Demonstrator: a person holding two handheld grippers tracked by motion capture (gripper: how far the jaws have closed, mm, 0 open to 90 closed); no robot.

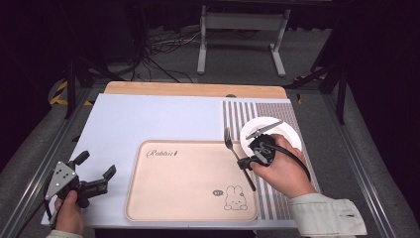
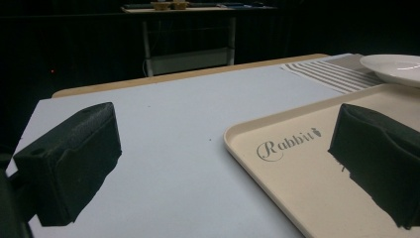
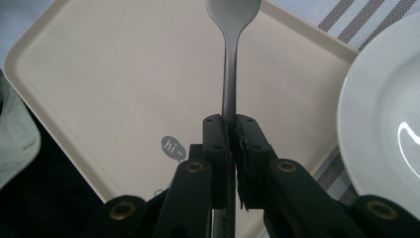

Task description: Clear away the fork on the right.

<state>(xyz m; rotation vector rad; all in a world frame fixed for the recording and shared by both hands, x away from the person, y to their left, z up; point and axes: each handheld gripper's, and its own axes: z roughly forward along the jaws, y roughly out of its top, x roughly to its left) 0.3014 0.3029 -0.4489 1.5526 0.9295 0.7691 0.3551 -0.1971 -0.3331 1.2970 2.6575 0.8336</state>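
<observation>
Spoon (image 3: 229, 74), stiff, slick and light, sits clamped mid-handle in right hand-held gripper (image 3: 230, 130); left hand-held gripper (image 1: 94, 174) gapes wide, empty.

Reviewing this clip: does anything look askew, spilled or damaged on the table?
Nothing stands out. The beige tray lies flat on the blue mat, the white plate sits on the striped placemat, and the right claw is shut on the spoon above the tray. Left claw is open.
</observation>
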